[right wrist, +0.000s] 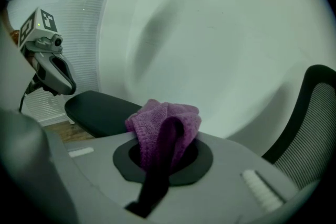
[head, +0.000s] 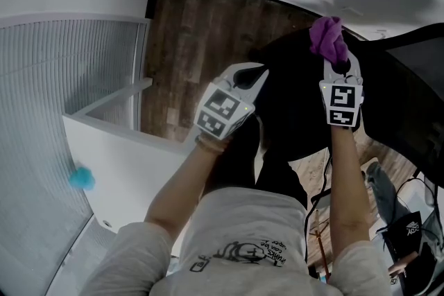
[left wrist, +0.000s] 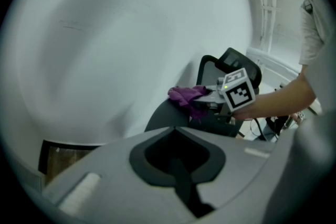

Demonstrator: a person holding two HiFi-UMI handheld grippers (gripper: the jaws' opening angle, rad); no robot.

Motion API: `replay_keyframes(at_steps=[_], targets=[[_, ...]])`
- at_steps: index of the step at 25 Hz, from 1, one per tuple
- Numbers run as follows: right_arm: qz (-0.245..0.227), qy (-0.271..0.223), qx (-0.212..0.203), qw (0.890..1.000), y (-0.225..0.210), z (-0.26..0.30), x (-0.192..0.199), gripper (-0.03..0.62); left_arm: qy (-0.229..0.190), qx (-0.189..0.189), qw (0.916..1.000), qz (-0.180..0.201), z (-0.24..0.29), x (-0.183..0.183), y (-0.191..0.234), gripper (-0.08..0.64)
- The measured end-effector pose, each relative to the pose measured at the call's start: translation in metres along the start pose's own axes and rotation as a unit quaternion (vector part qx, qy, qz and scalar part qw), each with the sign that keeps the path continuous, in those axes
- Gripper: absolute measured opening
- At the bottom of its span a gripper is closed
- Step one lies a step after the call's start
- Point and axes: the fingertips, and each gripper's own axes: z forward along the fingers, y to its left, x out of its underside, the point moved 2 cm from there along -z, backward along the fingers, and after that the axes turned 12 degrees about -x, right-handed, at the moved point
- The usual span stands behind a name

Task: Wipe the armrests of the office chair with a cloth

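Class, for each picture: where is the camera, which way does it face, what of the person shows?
Head view: on the head, facing steeply down; both forearms, left gripper, right gripper, chair.
Left gripper view: on that gripper, facing the right gripper; a forearm shows.
Right gripper view: along its fingers, shut on the cloth, toward the armrest, left gripper.
Shared: all three show the cloth.

Lower end of the cloth (right wrist: 165, 123) is lost between the right gripper's (right wrist: 160, 153) closed jaws. The chair (head: 402, 114) runs off the head view's right edge; its armrest (right wrist: 100, 113) is partly behind that gripper. A blue object (head: 82, 178) is too blurred to identify.
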Motion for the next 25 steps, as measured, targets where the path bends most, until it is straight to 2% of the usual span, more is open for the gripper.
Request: replay_keyframes(at_steps=[4, 8, 11, 16, 21, 25], targets=[[-0.001, -0.022, -0.037, 0.999, 0.055, 0.0, -0.013, 0.026, 0.0, -0.002, 1.0, 0.002, -0.006, 0.005, 0.001, 0.0], [-0.019, -0.043, -0.093, 0.995, 0.115, 0.0, -0.027, 0.025, -0.001, -0.005, 1.0, 0.002, -0.01, 0.006, -0.001, 0.0], [-0.029, -0.051, -0.126, 0.99, 0.142, 0.0, -0.035, 0.026, 0.0, -0.007, 1.0, 0.001, -0.013, 0.004, 0.0, 0.0], [0.014, -0.075, -0.161, 0.984, 0.137, -0.009, -0.046, 0.026, -0.015, -0.014, 0.9998, -0.001, -0.021, -0.009, -0.002, 0.0], [0.036, -0.104, -0.151, 0.982, 0.12, -0.037, -0.071, 0.025, -0.032, -0.011, 0.9994, 0.0, -0.032, -0.038, -0.014, 0.0], [0.044, -0.136, -0.143, 0.979, 0.11, -0.073, -0.103, 0.026, -0.067, -0.008, 0.9978, -0.002, -0.054, -0.079, -0.031, 0.0]])
